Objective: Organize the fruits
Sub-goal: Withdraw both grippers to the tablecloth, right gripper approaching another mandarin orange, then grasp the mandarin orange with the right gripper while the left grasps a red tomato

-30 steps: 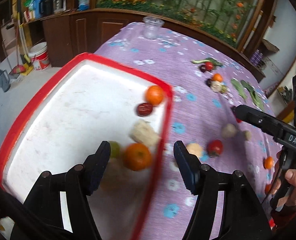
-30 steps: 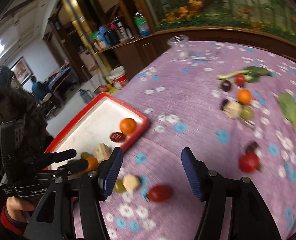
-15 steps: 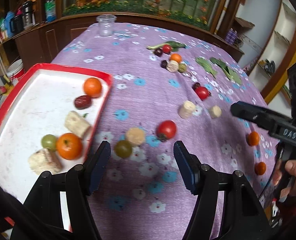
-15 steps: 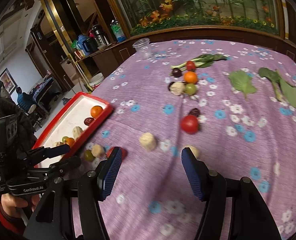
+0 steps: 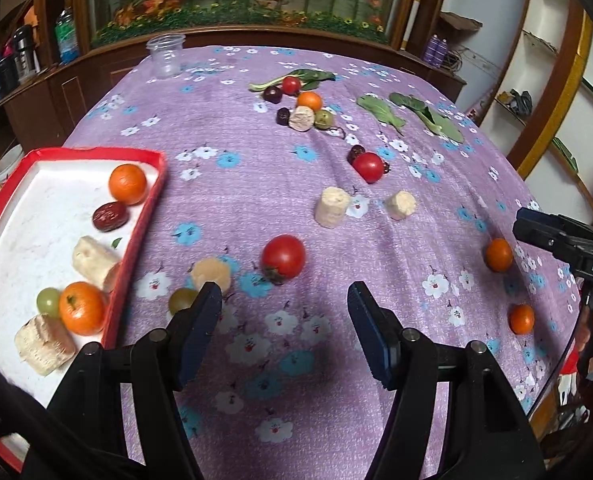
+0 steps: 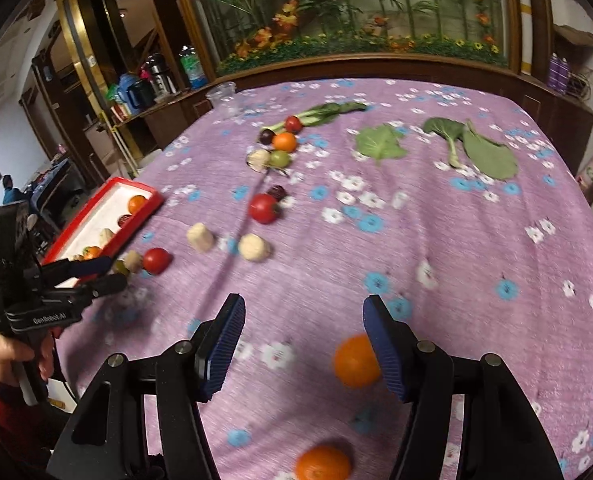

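Note:
In the left wrist view, a red-rimmed white tray (image 5: pixel 152 200) at the left holds two oranges, a dark date, a green grape and pale chunks. My left gripper (image 5: pixel 283 296) is open over the purple flowered cloth, just short of a red tomato (image 5: pixel 283 257). A green fruit (image 5: pixel 182 299) and a pale chunk (image 5: pixel 211 274) lie by its left finger. In the right wrist view, my right gripper (image 6: pixel 304 312) is open and empty. An orange (image 6: pixel 354 360) lies on the cloth close to its right finger. A second orange (image 6: pixel 324 462) lies nearer to me.
Two pale chunks (image 5: pixel 332 210), another tomato (image 5: pixel 369 166) and a far cluster of fruit (image 5: pixel 306 114) lie on the cloth. Green leaves (image 6: pixel 484 152) lie at the far right. A clear cup (image 5: pixel 166 56) stands at the far edge. The table edge drops off at the right.
My left gripper has swung right, from over the tray to the cloth by the tomato. My right gripper has moved right, away from the tray, to the two oranges. Both stayed open.

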The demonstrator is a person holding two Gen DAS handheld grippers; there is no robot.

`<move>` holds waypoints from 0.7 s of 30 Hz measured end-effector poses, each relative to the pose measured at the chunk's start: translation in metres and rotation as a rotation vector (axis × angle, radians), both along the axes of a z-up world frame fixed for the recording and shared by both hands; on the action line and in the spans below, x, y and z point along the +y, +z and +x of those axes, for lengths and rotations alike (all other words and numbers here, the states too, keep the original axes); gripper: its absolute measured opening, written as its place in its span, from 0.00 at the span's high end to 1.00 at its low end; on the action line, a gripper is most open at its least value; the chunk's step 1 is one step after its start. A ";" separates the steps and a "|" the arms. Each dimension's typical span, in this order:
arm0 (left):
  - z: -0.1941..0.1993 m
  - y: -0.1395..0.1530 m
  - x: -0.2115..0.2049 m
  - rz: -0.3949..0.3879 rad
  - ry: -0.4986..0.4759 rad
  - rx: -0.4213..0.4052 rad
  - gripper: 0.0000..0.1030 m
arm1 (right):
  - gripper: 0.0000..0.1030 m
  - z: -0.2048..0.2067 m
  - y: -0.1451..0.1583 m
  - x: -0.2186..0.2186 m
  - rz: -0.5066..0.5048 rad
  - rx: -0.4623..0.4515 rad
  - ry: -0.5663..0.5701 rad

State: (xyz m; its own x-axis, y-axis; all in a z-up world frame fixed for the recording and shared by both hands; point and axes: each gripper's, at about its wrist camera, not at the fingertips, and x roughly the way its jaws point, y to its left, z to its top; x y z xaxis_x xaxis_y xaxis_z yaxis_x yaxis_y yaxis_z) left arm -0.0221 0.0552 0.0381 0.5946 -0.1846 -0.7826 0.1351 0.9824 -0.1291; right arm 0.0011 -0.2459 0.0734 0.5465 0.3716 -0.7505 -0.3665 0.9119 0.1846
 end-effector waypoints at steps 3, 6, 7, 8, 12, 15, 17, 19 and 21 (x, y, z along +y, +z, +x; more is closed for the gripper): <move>0.004 -0.003 -0.003 0.010 -0.016 -0.002 0.37 | 0.39 0.000 -0.009 -0.004 -0.024 0.003 -0.013; 0.010 -0.008 -0.006 0.025 -0.022 0.012 0.38 | 0.40 0.003 -0.021 -0.008 -0.032 0.024 -0.022; 0.012 -0.009 -0.006 0.026 -0.022 0.016 0.38 | 0.40 0.003 -0.025 -0.008 -0.038 0.027 -0.026; 0.014 -0.010 -0.007 0.026 -0.021 0.018 0.38 | 0.40 0.004 -0.027 -0.009 -0.041 0.031 -0.028; 0.023 -0.013 -0.009 0.033 -0.019 0.018 0.40 | 0.40 0.006 -0.036 -0.014 -0.041 0.048 -0.037; 0.032 -0.014 -0.012 0.036 -0.023 0.024 0.48 | 0.40 0.009 -0.044 -0.016 -0.040 0.065 -0.041; 0.038 -0.016 -0.013 0.041 -0.020 0.026 0.49 | 0.45 0.010 -0.050 -0.018 -0.031 0.083 -0.041; 0.043 -0.019 -0.011 0.028 -0.010 0.034 0.52 | 0.52 0.012 -0.055 -0.020 -0.025 0.095 -0.046; 0.046 -0.023 -0.010 0.017 -0.006 0.051 0.68 | 0.57 0.011 -0.055 -0.020 -0.033 0.082 -0.048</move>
